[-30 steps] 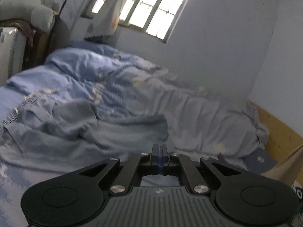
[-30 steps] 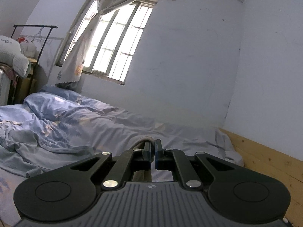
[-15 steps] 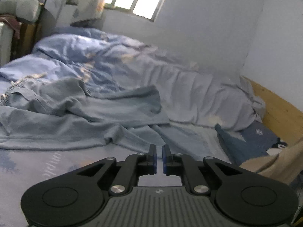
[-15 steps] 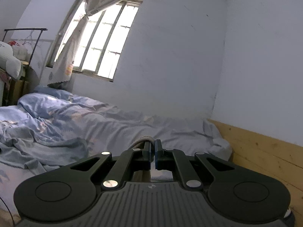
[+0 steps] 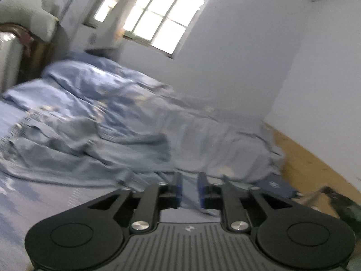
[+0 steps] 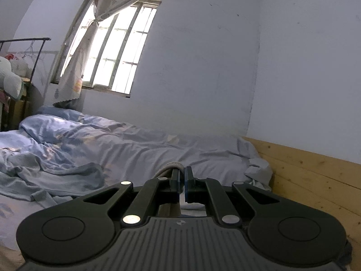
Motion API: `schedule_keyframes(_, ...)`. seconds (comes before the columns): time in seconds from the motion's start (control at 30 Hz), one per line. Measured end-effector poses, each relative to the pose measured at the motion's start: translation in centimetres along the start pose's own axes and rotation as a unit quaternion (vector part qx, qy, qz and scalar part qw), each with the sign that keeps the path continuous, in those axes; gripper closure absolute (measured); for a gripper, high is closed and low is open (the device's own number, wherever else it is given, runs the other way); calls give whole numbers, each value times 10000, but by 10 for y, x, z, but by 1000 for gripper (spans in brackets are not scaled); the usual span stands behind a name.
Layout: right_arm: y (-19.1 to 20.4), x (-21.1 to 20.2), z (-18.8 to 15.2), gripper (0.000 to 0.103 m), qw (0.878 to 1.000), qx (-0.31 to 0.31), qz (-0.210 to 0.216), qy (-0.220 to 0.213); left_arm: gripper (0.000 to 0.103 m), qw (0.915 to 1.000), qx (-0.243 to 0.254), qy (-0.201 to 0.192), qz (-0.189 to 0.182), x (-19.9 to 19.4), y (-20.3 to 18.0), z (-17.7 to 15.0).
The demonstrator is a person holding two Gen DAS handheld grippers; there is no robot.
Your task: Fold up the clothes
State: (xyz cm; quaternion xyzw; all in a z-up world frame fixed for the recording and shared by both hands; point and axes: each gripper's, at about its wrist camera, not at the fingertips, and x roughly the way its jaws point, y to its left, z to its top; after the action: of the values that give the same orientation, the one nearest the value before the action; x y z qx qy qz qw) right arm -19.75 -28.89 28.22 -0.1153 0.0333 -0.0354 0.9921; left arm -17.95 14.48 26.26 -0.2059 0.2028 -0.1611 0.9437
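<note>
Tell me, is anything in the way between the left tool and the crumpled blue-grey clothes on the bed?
Nothing visible is. The left tool, its jaws opening with nothing between them, has only bare bed sheet before the blue-grey clothes, though the picture is blurred.

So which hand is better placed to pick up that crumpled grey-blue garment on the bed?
Probably left. The left gripper is opening with nothing between its jaws, and the grey-blue garment lies just ahead. The right gripper is shut on beige cloth.
</note>
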Motion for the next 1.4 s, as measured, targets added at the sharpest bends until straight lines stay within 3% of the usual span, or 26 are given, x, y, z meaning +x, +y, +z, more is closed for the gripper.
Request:
schedule_keyframes(0.07, 3, -3, -1, 101, 10000, 20, 56, 3, 75, 9995, 110, 270, -129, 20, -1, -11)
schedule_keyframes(0.17, 6, -5, -4, 101, 9999, 21, 126, 35, 75, 9965, 37, 838, 2, 68, 14, -34)
schedule_keyframes(0.33, 5, 0, -10, 101, 9997, -108, 151, 137, 75, 9835, -441, 1752, 56, 145, 52, -79)
schedule_keyframes(0.5, 4, 9, -21, 101, 9992, -275, 44, 282, 74, 9752, -198, 2200, 113, 188, 66, -109)
schedule_keyframes(0.87, 14, 38, -49, 101, 9969, -452, -84, 635, 44, 9620, 150, 2715, -233, 237, 83, -138)
schedule_keyframes(1.13, 18, 45, -53, 101, 9966, -495, -82, 658, 44, 9559, -146, 2865, -625, 246, 99, -143)
schedule_keyframes(1.4, 17, 44, -52, 101, 9964, -493, -120, 673, 44, 9434, -664, 3078, -1043, 250, 112, -146)
